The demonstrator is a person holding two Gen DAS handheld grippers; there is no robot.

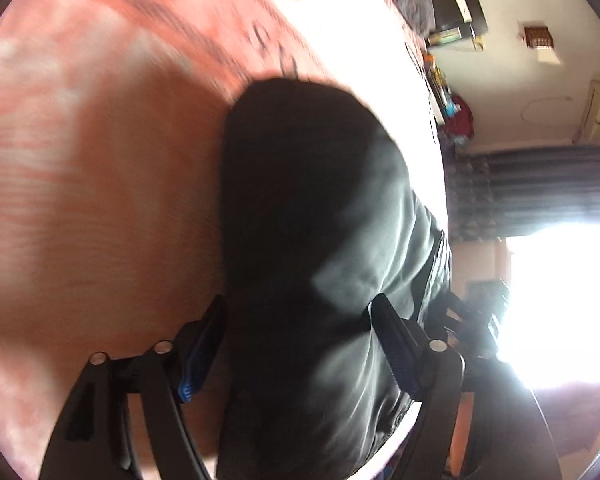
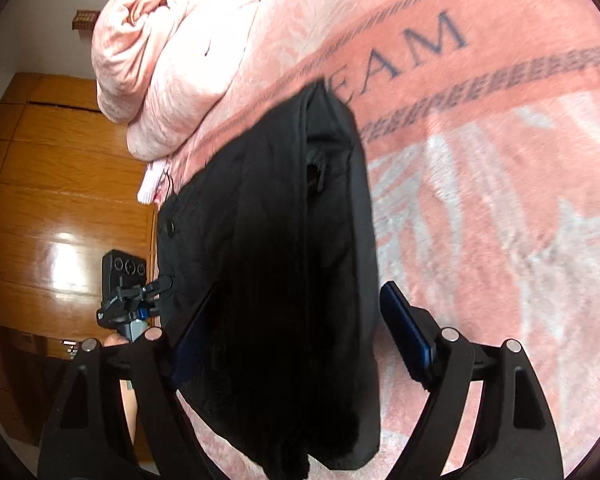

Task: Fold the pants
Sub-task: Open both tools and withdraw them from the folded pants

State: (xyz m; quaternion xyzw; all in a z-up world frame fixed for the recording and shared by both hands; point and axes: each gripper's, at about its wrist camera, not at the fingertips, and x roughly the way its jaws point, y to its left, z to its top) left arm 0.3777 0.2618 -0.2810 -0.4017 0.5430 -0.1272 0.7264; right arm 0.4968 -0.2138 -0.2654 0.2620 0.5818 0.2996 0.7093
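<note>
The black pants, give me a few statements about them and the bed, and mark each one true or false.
1. The pants are black. True.
2. The pants fill the space between the fingers of the right gripper. True.
3. The blanket under the pants is plain blue. False: it is pink with pale patterning and dark lettering.
4. A bunched pink quilt lies on the bed beyond the pants. True.
5. The left gripper is far from the pants. False: the pants fill the space between its fingers too.
6. The right wrist view shows a tiled wall. False: it shows glossy wooden panels.
</note>
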